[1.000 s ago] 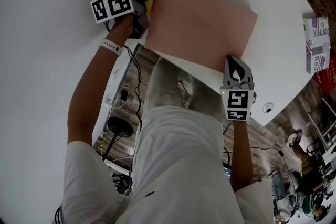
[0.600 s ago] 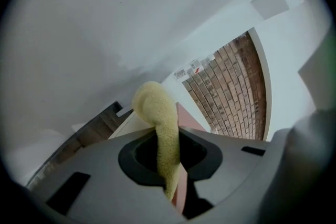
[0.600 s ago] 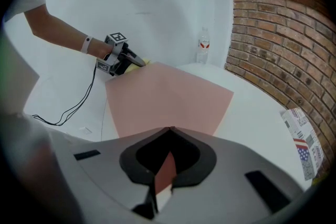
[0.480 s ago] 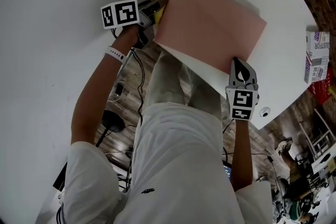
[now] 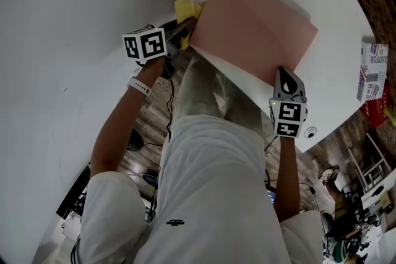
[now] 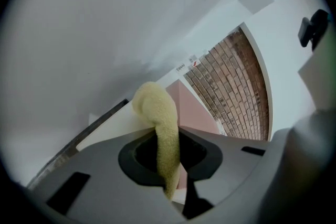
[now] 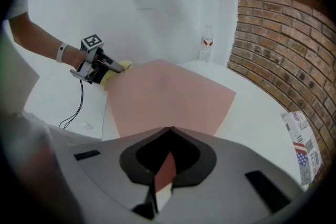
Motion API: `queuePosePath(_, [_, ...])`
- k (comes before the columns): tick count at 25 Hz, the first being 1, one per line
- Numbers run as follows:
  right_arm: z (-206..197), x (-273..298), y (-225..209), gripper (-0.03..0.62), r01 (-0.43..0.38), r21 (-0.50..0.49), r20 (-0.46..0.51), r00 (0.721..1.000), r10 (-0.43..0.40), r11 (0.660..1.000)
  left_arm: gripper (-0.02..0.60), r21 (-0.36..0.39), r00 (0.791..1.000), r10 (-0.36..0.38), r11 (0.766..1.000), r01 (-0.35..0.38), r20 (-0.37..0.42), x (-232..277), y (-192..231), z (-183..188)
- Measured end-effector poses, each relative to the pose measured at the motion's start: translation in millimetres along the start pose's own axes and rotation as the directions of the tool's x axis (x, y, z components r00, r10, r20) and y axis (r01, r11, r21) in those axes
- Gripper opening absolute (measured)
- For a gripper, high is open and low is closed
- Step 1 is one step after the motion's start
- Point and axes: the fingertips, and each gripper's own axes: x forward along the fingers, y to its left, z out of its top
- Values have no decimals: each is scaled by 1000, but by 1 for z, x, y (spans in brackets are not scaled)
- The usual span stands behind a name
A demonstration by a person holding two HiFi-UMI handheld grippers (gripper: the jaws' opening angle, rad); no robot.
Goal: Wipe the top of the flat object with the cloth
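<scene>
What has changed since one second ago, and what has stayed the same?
The left hand-held gripper, shut on the cloth, drew it along the sheet's left edge, from the far corner toward the person. The right hand-held gripper still holds the sheet's near edge.

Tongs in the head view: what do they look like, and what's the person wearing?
The left tongs and right tongs are grey with dark pointed jaws; each carries a white cube with black square markers. The person wears a white wristband and pale clothes.
</scene>
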Motion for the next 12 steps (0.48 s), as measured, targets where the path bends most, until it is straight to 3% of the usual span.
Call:
queuePosePath(9, [-4,3,-2,5,-32,-21,-34,999,32,999,61,-40,996,56,998,-54,63,-41,4,-47])
queuePosePath(12, [-4,3,-1,5,-44,-27,-48,998,43,999,61,-4,996,75,997,-75,56,-48,2,-59])
